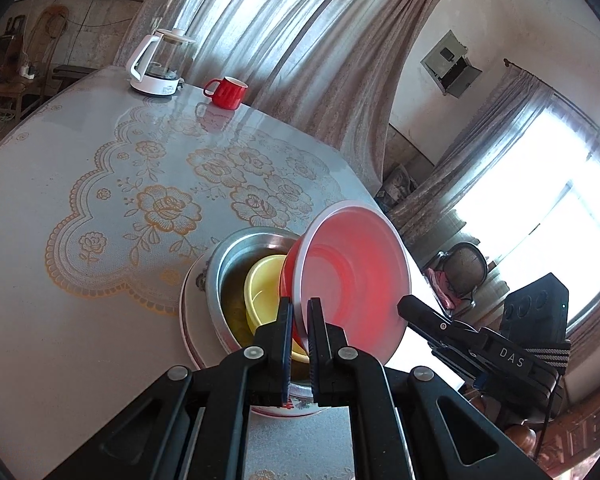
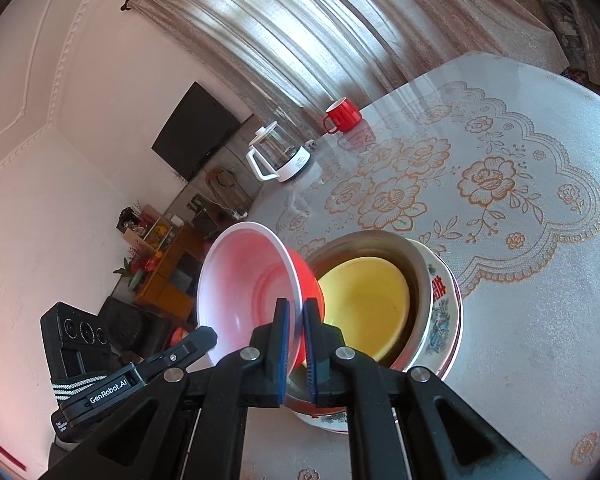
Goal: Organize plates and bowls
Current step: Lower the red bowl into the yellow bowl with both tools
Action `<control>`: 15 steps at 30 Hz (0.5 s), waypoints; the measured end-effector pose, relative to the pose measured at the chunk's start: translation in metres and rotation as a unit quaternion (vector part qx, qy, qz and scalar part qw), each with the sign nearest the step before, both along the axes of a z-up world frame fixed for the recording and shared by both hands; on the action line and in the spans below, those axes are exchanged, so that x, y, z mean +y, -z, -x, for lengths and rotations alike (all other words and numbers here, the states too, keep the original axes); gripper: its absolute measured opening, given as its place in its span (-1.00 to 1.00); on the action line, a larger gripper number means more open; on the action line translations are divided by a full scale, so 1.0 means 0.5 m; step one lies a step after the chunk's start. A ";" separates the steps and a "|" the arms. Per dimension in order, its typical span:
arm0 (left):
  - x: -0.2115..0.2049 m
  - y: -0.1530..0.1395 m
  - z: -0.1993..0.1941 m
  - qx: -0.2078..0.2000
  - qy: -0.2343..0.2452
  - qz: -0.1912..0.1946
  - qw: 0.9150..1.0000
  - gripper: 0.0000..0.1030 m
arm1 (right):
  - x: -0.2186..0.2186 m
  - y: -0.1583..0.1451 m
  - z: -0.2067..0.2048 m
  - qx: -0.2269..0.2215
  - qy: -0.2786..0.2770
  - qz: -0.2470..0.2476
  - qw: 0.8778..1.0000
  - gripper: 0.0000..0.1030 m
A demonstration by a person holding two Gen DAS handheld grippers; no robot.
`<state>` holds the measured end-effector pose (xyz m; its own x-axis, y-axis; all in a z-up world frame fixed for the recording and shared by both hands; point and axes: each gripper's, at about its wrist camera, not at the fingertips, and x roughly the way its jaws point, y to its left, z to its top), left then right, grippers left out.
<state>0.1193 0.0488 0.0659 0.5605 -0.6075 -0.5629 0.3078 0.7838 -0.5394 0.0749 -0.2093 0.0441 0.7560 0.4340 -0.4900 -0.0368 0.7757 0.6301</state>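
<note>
A red bowl with a white inside (image 1: 352, 272) (image 2: 248, 280) is held tilted on its side above a stack. Both grippers pinch its rim: my left gripper (image 1: 300, 308) and my right gripper (image 2: 294, 308) are each shut on it. The stack sits on the table: a yellow bowl (image 1: 262, 288) (image 2: 364, 300) inside a steel bowl (image 1: 236, 248) (image 2: 380, 240), on a patterned white plate (image 1: 190, 312) (image 2: 440, 320). The red bowl's lower edge leans over the steel bowl's rim. The other gripper's body shows at each view's side.
A table with a floral lace cover (image 1: 100, 200) (image 2: 520, 200) carries a red mug (image 1: 226, 92) (image 2: 342, 114) and a glass kettle on a white base (image 1: 156, 64) (image 2: 278, 156) at its far edge. Curtains hang behind. The stack stands near the table's near edge.
</note>
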 end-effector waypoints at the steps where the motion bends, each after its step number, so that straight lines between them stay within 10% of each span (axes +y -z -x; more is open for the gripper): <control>1: -0.004 0.002 -0.003 0.001 0.001 -0.002 1.000 -0.87 | -0.004 0.002 0.001 0.001 0.003 -0.001 1.000 -0.87; 15: -0.040 0.055 -0.042 0.040 0.014 -0.030 0.999 -0.87 | -0.039 0.068 -0.014 0.047 0.032 -0.015 0.998 -0.85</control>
